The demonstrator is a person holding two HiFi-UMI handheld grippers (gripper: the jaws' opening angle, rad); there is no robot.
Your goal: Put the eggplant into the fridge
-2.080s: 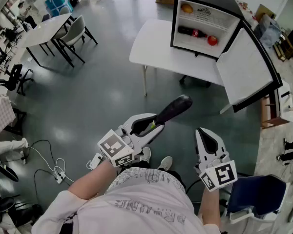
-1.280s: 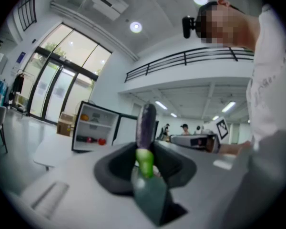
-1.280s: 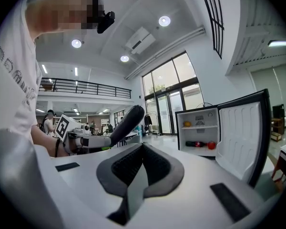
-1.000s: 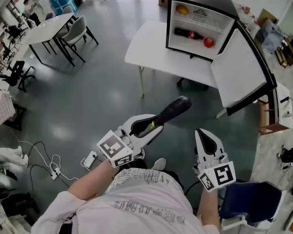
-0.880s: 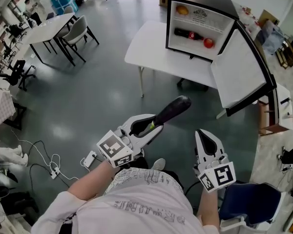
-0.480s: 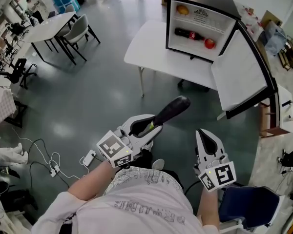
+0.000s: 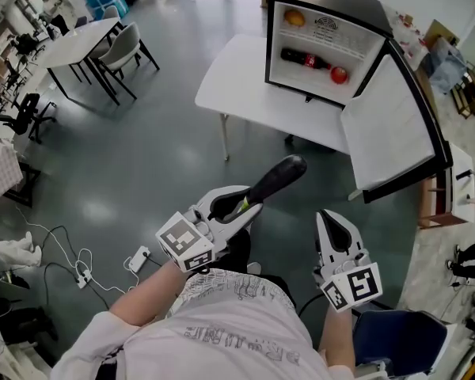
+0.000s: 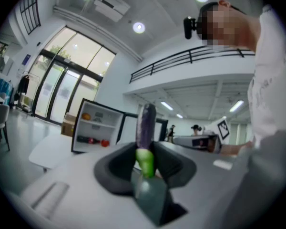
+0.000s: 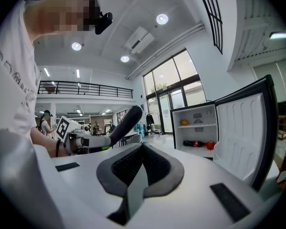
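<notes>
A dark purple eggplant [image 7: 277, 179] with a green stem end sticks out forward from my left gripper [image 7: 249, 204], which is shut on its stem end. In the left gripper view the eggplant [image 8: 146, 124] stands upright between the black pads of the left gripper [image 8: 145, 161]. My right gripper [image 7: 333, 214] hangs beside it, shut with nothing in it; its pads meet in the right gripper view [image 9: 142, 149]. Ahead, the small black fridge [image 7: 332, 6] stands open on a white table [image 7: 245, 85], door [image 7: 392, 121] swung right. Inside are an orange [image 7: 294, 18], a cola bottle [image 7: 303, 56] and a red fruit [image 7: 339, 74].
A white table with chairs [image 7: 103, 46] stands at the far left. Cables and a power strip [image 7: 137, 257] lie on the grey floor at the left. A blue chair [image 7: 400, 343] is at my lower right. A wooden stand [image 7: 439, 192] is right of the fridge door.
The fridge and its table have drifted slightly left and closer in the head view as the person walks toward them. Both grippers keep their pose; the eggplant stays held.
</notes>
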